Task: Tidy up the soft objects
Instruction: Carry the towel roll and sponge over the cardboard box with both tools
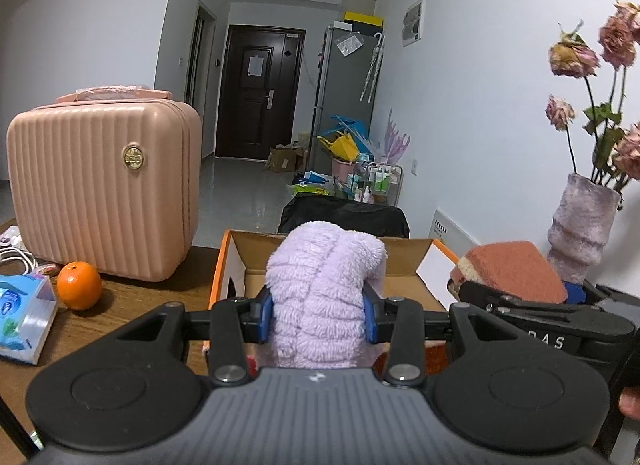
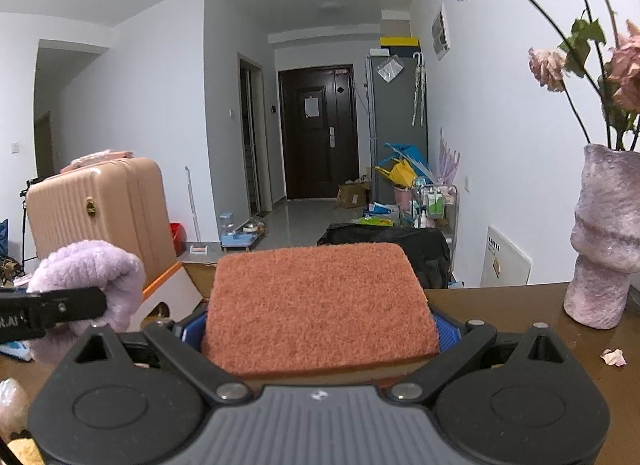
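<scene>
- The left gripper (image 1: 318, 315) is clenched on a fluffy lilac plush bundle (image 1: 324, 285), its blue pads pressed into the pile on both flanks; the bundle stands up tall between them, long axis running away from the jaws.
- The right gripper (image 2: 320, 329) grasps a flat rust-orange scouring sponge with a pale foam underside (image 2: 316, 301), lying broad and level across its jaws.
- Directly beyond the lilac bundle sits the open cardboard box with orange edges (image 1: 400, 261), flaps spread, on the brown wooden table (image 1: 132, 305).
- The left hand looks nearer the box mouth; the sponge hangs just beside the box's right flap, off to the side.
- Both grippers point slightly downward, side by side, so my guess is the bundle drops first.
</scene>
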Motion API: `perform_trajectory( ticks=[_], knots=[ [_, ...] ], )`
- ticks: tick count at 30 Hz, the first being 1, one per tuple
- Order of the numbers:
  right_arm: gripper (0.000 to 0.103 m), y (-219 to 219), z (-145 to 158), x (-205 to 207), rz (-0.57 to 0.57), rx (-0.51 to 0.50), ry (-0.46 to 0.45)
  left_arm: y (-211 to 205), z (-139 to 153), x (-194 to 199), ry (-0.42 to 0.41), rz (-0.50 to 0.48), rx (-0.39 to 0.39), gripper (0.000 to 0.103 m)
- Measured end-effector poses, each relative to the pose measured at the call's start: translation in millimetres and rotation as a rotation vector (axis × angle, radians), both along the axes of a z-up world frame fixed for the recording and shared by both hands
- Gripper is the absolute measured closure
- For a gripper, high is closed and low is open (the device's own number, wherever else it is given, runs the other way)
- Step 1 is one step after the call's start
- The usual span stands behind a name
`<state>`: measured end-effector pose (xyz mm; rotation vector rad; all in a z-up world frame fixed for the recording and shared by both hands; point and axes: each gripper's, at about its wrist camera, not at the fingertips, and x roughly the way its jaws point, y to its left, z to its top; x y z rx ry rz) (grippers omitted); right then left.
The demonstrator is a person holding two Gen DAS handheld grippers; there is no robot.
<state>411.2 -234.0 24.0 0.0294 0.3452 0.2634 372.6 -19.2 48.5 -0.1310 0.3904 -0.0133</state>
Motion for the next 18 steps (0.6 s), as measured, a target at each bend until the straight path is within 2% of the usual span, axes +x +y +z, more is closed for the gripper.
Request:
perform_trajectory(
  ticks=[8, 18],
  knots=[
    [0.003, 0, -3, 31, -0.019, 0.016, 0.043, 0, 0, 32, -0.002, 0.034, 0.015, 0.062],
    [0.002, 11, -12, 74, -0.038, -0.018, 0.104, 2, -5, 69, 0.036, 0.075, 0.036, 0.062]
  ],
)
